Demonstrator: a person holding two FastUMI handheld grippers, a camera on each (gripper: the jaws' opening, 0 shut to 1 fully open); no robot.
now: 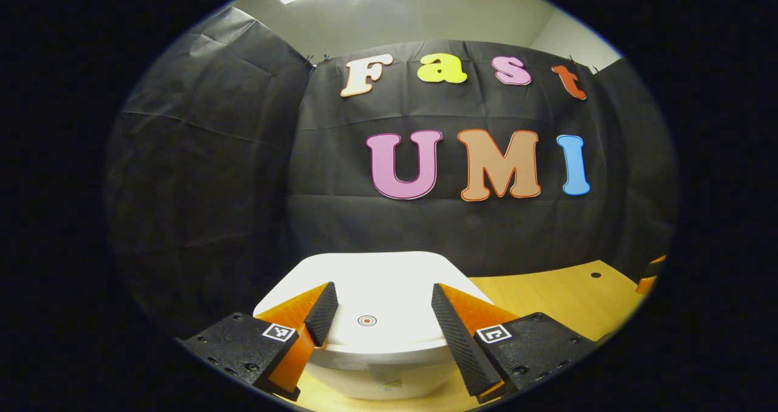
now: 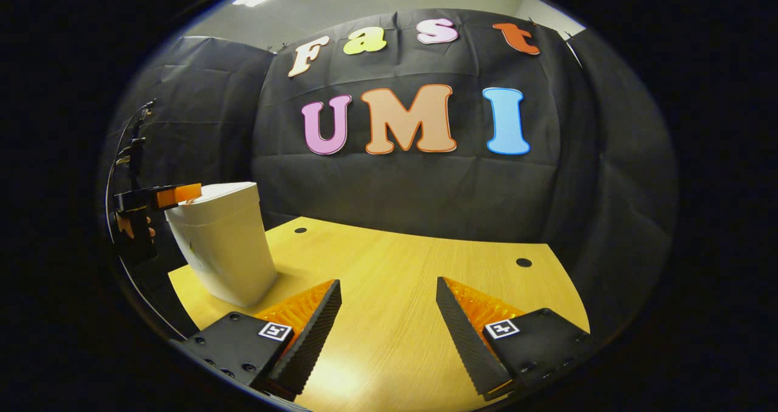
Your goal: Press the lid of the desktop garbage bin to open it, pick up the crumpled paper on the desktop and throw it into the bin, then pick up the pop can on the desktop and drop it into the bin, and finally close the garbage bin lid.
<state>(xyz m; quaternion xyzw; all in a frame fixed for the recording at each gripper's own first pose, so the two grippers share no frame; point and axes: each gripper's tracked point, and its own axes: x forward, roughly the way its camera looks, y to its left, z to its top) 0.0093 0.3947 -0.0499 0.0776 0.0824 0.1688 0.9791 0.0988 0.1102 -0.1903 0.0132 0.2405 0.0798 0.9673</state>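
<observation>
Step in hand — lid press. Left gripper [image 1: 377,318], fingers spread, hovers over the white plastic bin's closed lid [image 1: 371,278]; right gripper [image 2: 389,321] spread over bare wooden desktop [image 2: 395,260] — press down next.

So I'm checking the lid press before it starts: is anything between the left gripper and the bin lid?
Nothing visible. The left gripper hangs just above the white bin's closed lid, jaws open on either side of its round mark.
</observation>
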